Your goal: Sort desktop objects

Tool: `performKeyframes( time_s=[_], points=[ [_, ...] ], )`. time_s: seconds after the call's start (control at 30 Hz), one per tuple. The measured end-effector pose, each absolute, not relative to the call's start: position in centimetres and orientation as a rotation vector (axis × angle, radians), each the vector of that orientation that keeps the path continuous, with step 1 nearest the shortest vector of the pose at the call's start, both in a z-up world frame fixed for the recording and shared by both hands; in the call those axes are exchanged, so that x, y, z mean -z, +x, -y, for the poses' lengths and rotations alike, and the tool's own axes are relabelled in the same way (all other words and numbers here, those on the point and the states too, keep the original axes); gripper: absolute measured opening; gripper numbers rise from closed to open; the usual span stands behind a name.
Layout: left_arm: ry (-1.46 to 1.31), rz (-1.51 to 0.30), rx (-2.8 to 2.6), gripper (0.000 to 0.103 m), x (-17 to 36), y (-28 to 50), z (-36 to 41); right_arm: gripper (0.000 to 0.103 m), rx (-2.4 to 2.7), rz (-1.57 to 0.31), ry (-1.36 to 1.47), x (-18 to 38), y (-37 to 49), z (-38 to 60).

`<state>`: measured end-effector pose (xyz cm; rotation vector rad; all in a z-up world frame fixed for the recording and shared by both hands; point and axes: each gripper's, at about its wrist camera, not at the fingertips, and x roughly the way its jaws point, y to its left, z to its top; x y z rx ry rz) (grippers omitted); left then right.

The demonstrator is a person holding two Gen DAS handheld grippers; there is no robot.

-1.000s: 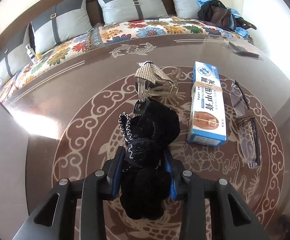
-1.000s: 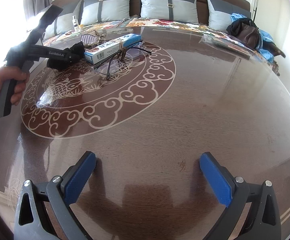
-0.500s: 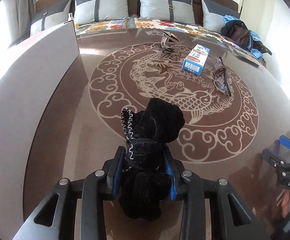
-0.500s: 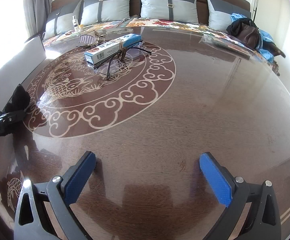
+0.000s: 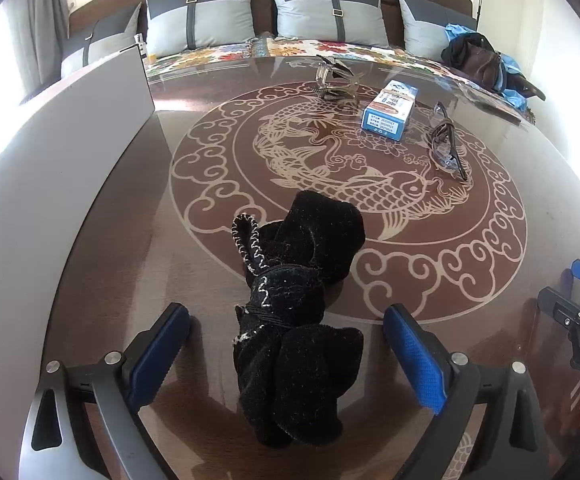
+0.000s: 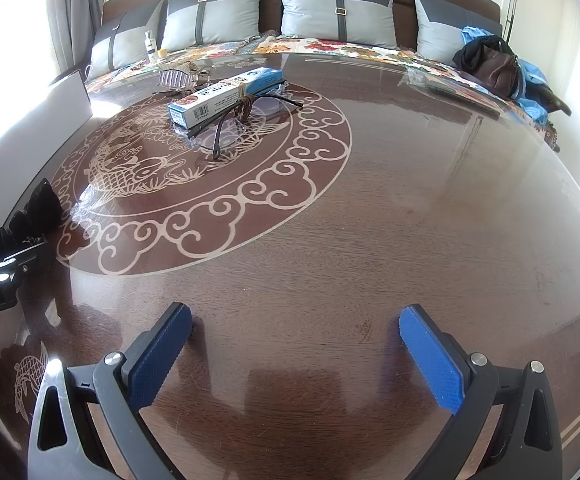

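Observation:
A black velvet pouch (image 5: 298,320) with silver stitching lies on the round brown table (image 5: 138,248), near its left edge. My left gripper (image 5: 286,312) straddles the pouch; its jaws are opening and the blue pads stand well clear of the fabric on both sides. In the right wrist view the pouch (image 6: 42,208) shows at the far left. Across the table lie a blue and white box (image 5: 390,110), a pair of glasses (image 5: 446,144) and a silver hair clip (image 5: 336,78). My right gripper (image 6: 296,312) is open over bare wood, with nothing between its pads.
A grey upright panel (image 5: 70,128) stands along the table's left edge. Behind the table is a sofa with grey cushions (image 5: 326,8) and a dark bag (image 5: 482,64). A flat clear packet (image 6: 450,88) lies at the table's far right.
My left gripper carried the pouch from beside the box back to the table's near left. Its jaws then spread and let go of the pouch. The right gripper stayed still.

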<state>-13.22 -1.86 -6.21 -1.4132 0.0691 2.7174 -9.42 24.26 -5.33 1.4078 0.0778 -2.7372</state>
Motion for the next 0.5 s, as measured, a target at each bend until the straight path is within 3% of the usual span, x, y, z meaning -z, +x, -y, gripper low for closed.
performKeyframes(
  time_s=[0.5],
  points=[
    [-1.417, -0.060, -2.723, 0.103, 6.12, -13.24, 2.21, 0.103, 2.737, -0.078, 1.408, 5.34, -9.42, -24.24]
  ],
)
